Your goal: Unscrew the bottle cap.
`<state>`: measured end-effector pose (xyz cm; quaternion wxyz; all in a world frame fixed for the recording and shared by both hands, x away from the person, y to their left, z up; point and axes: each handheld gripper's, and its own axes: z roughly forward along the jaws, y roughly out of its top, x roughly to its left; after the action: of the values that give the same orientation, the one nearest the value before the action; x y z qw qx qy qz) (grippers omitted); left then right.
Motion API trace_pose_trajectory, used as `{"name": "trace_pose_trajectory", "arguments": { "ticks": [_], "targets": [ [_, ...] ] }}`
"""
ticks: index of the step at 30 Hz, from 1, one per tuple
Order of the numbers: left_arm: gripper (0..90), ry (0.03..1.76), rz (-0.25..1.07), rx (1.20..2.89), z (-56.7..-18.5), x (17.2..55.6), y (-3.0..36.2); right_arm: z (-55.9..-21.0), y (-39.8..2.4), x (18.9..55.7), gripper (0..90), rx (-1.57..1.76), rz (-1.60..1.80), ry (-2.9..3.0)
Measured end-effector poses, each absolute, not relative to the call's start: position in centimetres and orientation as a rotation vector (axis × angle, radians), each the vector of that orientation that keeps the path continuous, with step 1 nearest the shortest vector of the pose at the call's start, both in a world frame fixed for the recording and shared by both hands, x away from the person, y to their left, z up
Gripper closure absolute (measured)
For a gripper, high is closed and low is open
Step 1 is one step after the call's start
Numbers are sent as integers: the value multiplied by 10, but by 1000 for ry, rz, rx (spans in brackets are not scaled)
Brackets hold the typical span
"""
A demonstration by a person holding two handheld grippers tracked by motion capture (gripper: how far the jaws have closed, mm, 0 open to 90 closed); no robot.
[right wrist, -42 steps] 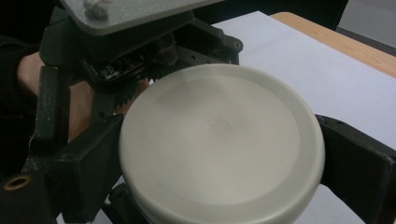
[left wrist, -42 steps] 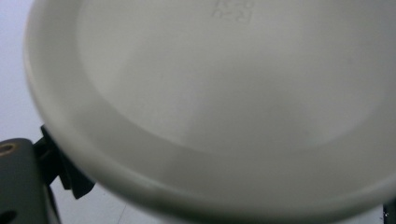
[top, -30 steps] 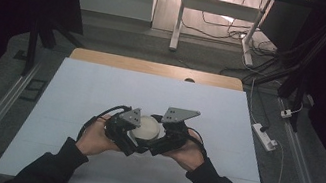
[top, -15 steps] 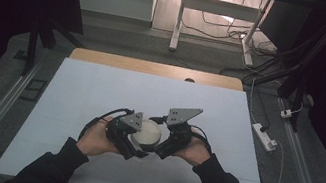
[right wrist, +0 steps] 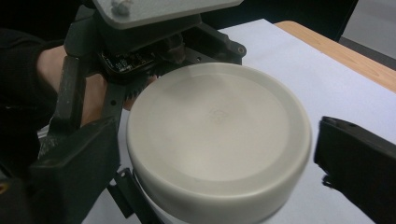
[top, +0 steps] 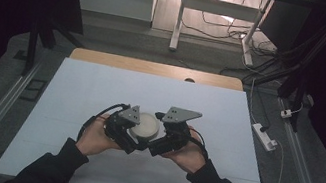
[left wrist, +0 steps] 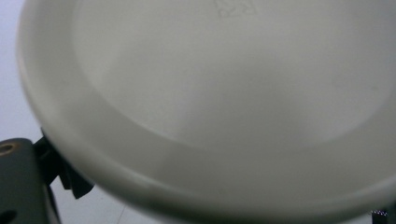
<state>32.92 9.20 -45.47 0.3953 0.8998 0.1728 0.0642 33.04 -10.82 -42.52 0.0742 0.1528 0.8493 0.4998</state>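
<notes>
Over the last second the two hands have drawn a little lower and closer together in the high view, and the right gripper (top: 158, 144) has tipped its grey plate further up toward the middle of the frame. The white jar (top: 144, 124) sits between both tools just below centre of the pale surface (top: 227, 118). That reads as the person settling a two-handed hold, most likely to twist the lid (right wrist: 217, 123) off while the body is steadied.

In the right gripper view the lid is a round, off-white cap at mid-frame, with one black jaw rising at the lower left beside the jar and the other standing off at the right edge with bare surface between it and the cap; those jaws are apart around the lid, not yet squeezing. The left gripper (right wrist: 126, 116) shows at the upper left of that view, pressed up against the jar's far side. In the left gripper view the cap's rim (left wrist: 140, 158) is very close, and I cannot tell whether that tool's jaws are clamped on the jar or merely beside it.

Count: one jar, one lid on it, two grippers, two hands, one surface.
</notes>
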Motion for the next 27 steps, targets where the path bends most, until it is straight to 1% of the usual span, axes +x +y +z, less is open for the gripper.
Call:
{"name": "trace_pose_trajectory", "arguments": {
  "ticks": [5, 10, 16, 20, 22, 25, 27],
  "targets": [
    [75, 430, 142, 2271, -454, 329, 93, -428, -107, 330, 73, 464, 1521, 2529],
    [75, 405, 124, 2269, -454, 329, 94, -428, -108, 327, 77, 418, 1522, 2517],
    [75, 366, 98, 2265, -453, 330, 97, -426, -115, 334, 95, 379, 1590, 2578],
    [75, 381, 99, 2253, -453, 332, 101, -424, -127, 341, 171, 369, 1680, 2601],
    [75, 383, 100, 2250, -453, 332, 101, -424, -127, 341, 160, 390, 1687, 2594],
    [75, 382, 113, 2261, -452, 330, 97, -427, -117, 337, 83, 406, 1614, 2591],
    [75, 378, 121, 2272, -452, 328, 94, -429, -110, 332, 63, 408, 1566, 2576]
  ]
}}
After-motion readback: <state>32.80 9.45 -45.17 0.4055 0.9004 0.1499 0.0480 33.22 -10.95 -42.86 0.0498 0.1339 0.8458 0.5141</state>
